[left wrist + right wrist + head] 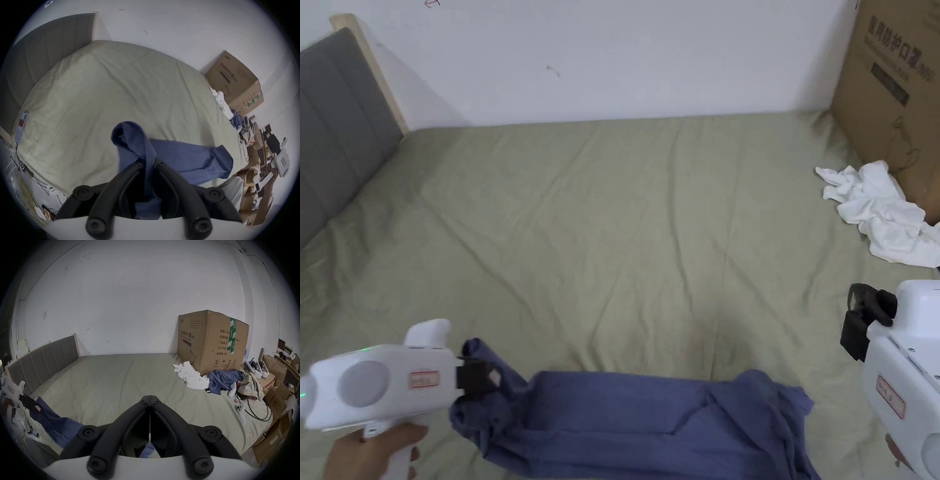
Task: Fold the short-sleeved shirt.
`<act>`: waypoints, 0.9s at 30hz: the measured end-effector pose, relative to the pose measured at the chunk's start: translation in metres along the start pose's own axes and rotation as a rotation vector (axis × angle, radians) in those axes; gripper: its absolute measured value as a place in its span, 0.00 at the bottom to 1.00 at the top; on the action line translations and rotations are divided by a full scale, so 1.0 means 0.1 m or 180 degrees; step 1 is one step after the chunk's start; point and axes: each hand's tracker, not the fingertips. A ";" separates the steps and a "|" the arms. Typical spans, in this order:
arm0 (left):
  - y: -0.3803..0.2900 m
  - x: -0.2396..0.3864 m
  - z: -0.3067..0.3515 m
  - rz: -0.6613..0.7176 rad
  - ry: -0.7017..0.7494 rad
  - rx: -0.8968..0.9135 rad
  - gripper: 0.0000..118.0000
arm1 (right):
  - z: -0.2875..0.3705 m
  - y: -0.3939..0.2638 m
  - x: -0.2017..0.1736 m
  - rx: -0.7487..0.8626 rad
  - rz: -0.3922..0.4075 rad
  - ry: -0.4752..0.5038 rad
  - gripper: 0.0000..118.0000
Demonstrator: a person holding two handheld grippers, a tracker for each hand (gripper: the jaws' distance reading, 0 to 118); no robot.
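A blue short-sleeved shirt lies bunched in a long strip along the near edge of the olive bed sheet. My left gripper, held in a hand, is shut on the shirt's left end. In the left gripper view both jaws of this gripper press on a raised fold of the blue cloth. My right gripper hovers at the right, above and beside the shirt's right end. In the right gripper view this gripper has its jaws together with nothing between the tips.
A crumpled white garment lies at the right by a large cardboard box. A grey headboard stands at the left. More clothes, a controller and cables lie at the bed's right end.
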 end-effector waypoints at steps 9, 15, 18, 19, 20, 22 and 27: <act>-0.17 0.90 -0.88 -0.0259 -0.0226 -0.0462 0.11 | 0.10 -0.01 0.09 0.0026 0.0012 -0.0017 0.02; -0.39 1.25 -1.41 -0.0175 -0.0128 -0.0658 0.11 | 0.11 -0.05 0.15 -0.0003 0.0006 -0.0041 0.02; -0.47 1.33 -1.52 -0.0259 0.0059 -0.0673 0.12 | 0.12 -0.07 0.18 -0.0021 0.0000 -0.0058 0.02; -0.49 1.35 -1.51 -0.0268 0.0066 -0.0642 0.18 | 0.12 -0.07 0.19 -0.0028 -0.0001 -0.0059 0.02; -0.50 1.34 -1.48 -0.0254 0.0013 -0.0623 0.37 | 0.12 -0.07 0.19 -0.0033 0.0001 -0.0065 0.02; -0.49 1.34 -1.40 -0.0137 -0.0183 -0.0607 0.84 | 0.12 -0.07 0.20 -0.0041 0.0007 -0.0072 0.02; -0.39 1.28 -0.99 -0.0182 -0.0369 -0.0263 0.99 | 0.12 -0.04 0.18 -0.0027 0.0004 -0.0061 0.02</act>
